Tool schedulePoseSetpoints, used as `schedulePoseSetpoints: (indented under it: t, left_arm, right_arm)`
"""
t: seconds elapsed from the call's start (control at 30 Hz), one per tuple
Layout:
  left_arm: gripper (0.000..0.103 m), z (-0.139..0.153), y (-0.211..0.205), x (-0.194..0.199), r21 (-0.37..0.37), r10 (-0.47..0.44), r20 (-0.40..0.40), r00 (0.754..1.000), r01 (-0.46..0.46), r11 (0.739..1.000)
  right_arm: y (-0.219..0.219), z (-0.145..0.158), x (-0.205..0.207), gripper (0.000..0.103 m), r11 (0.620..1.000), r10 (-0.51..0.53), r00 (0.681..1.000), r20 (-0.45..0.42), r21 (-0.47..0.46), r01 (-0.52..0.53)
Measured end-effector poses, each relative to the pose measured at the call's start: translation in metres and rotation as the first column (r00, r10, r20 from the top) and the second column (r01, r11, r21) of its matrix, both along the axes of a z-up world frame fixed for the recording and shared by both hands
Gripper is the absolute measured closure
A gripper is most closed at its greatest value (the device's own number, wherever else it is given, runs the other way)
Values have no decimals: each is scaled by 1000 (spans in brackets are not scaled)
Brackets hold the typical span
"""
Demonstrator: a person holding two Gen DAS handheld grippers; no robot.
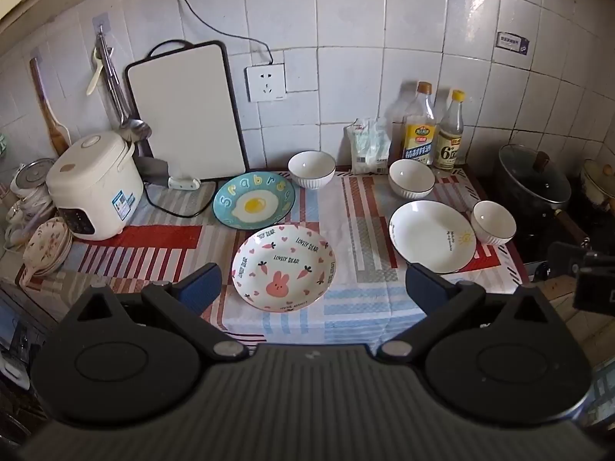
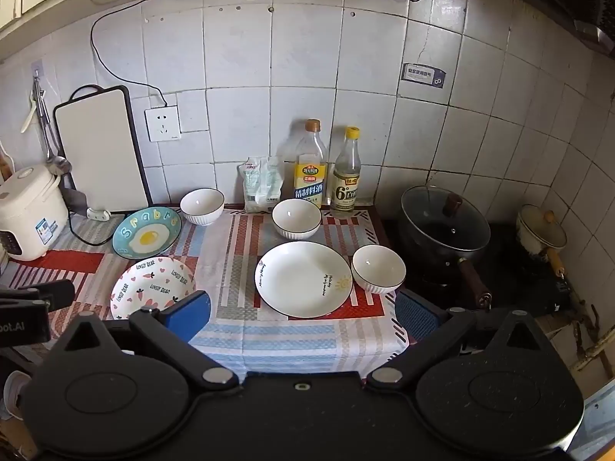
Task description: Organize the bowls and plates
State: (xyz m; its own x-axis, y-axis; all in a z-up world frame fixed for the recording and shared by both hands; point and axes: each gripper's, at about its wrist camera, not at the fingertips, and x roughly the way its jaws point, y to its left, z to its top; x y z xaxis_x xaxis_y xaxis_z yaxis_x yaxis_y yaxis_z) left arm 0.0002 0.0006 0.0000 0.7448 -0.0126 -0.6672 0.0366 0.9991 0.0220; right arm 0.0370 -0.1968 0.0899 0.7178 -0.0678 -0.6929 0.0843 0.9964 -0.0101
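On the patterned cloth lie three plates: a pink rabbit plate point(image 1: 283, 267) point(image 2: 153, 286), a blue fried-egg plate point(image 1: 253, 199) point(image 2: 147, 232) behind it, and a plain white plate point(image 1: 432, 235) point(image 2: 303, 278) to the right. Three white ribbed bowls stand apart: one at the back middle point(image 1: 311, 169) point(image 2: 202, 205), one by the bottles point(image 1: 411, 178) point(image 2: 296, 218), one right of the white plate point(image 1: 493, 223) point(image 2: 378, 269). My left gripper point(image 1: 311, 284) is open and empty, above the near edge by the rabbit plate. My right gripper point(image 2: 303, 315) is open and empty, in front of the white plate.
A rice cooker point(image 1: 94, 184) and stacked floral dishes point(image 1: 46, 247) stand at the left. A cutting board point(image 1: 188, 115) leans on the wall. Two bottles point(image 1: 419, 130) and a bag point(image 1: 369, 146) stand at the back. A lidded pot point(image 2: 446, 226) sits on the stove at the right.
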Motion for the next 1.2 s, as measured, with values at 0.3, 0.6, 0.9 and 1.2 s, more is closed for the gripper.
schedulePoseSetpoints:
  t: [0.3,0.6,0.9,1.2]
  left_arm:
    - [0,-21,18,-7,-41,-9,43,999,11,999]
    - [0,-21,12,1,-9,1,25,1000,-1,1000]
    - [0,-23,13,9,17,-9,17,1000,8,1000]
    - [0,-23,12,8,22,-13,24,1000,12,1000]
  right_arm:
    - [-3,-10,3,0,1000,6,1000,-22,28,-6]
    - [-7,-17,10,0,999,-26,1000,-7,35,26]
    - [-4,-28,15,0,999,-45,998,-31,17,46]
    - [2,-30,15,0,999,-44,999,-29,3,44]
